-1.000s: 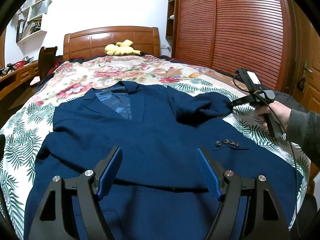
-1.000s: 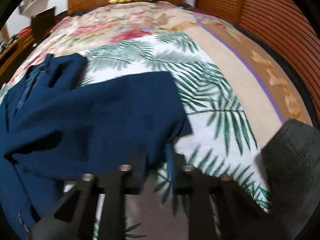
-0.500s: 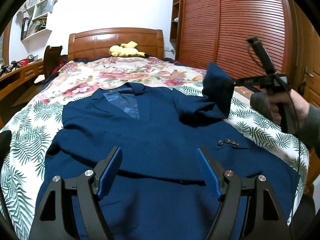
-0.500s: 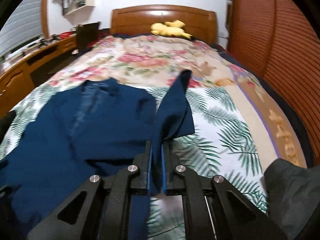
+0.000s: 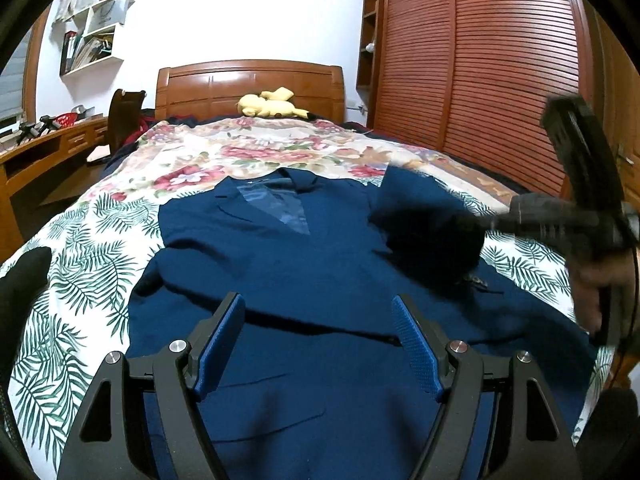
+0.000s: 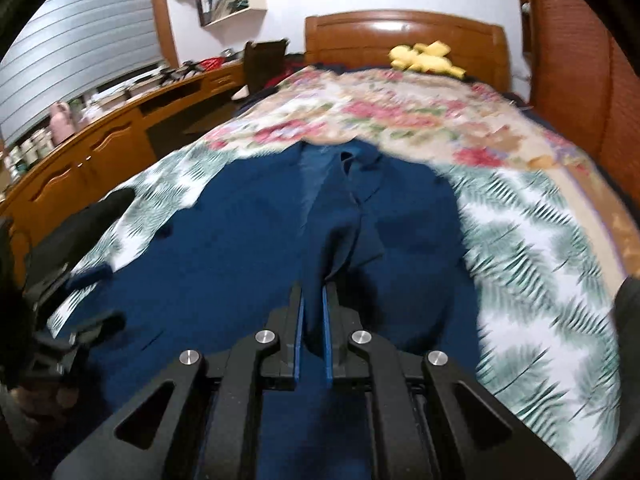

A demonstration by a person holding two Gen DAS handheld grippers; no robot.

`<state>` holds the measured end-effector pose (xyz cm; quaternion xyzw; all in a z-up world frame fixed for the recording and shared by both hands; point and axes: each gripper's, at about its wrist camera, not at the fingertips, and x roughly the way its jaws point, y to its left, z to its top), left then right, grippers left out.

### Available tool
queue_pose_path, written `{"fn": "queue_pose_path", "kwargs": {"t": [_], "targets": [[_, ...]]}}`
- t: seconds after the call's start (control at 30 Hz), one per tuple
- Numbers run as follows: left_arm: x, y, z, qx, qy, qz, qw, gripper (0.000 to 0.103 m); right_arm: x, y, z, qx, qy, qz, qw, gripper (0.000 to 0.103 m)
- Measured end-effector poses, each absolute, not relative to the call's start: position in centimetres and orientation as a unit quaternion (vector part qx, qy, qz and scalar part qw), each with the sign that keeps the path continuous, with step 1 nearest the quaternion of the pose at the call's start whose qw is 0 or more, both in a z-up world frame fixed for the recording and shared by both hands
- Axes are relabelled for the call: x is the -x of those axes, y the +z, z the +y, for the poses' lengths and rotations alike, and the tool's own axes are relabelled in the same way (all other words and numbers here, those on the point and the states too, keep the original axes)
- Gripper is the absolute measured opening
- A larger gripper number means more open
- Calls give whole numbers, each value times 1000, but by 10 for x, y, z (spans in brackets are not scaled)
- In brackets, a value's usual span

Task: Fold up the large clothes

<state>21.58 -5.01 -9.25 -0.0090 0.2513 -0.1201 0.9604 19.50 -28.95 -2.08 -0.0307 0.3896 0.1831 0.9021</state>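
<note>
Far left, a wooden counter (image 6: 100,152) with drawers and clutter runs along the wall; white wall shelves (image 5: 94,32) above hold books and papers. A dark chair (image 5: 124,114) stands beside the bed.

Left gripper (image 5: 318,344) – released, blue textured pads (image 5: 218,344) spread wide, nothing between them, hovering over the lower part of the jacket.

Navy blazer (image 5: 320,280) lies front-up in the middle of the bed (image 5: 72,264), collar toward the headboard, lighter blue satin lining showing at the neck. Matte woven cloth, smooth with a few creases; a pocket flap shows near the hem.

Bedspread – palm-leaf print on white at the near end, pink florals on cream farther up. A yellow plush toy (image 5: 272,106) sits against the carved wooden headboard (image 5: 250,84).

Right gripper (image 6: 313,312) – clenched on the sleeve (image 6: 344,236), navy cloth pinched between its blue pads and lifted over the jacket's chest. From the left wrist view that gripper is motion-blurred, the sleeve bunched dark at its tip.

Right side: reddish-brown louvred wardrobe doors (image 5: 480,80), white wall behind.
</note>
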Motion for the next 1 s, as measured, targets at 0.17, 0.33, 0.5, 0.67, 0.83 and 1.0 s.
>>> {"fn": "queue_pose_path", "kwargs": {"t": [0.17, 0.33, 0.5, 0.67, 0.83, 1.0], "targets": [[-216, -94, -54, 7, -122, 254, 959, 77, -176, -56, -276, 33, 187, 410, 892, 8], [-219, -95, -57, 4, -126, 259, 958, 77, -169, -66, -279, 23, 183, 407, 895, 8], [-223, -97, -60, -6, -128, 263, 956, 77, -159, -70, -275, 46, 177, 406, 895, 36], [-223, -98, -63, -14, -127, 269, 955, 77, -144, -67, -273, 60, 196, 399, 894, 38], [-225, -97, -61, -14, -121, 273, 954, 77, -129, -60, -287, 66, 198, 387, 898, 38], [-234, -98, -65, -13, -120, 286, 951, 77, -122, -57, -310, 67, 175, 383, 905, 38]]}}
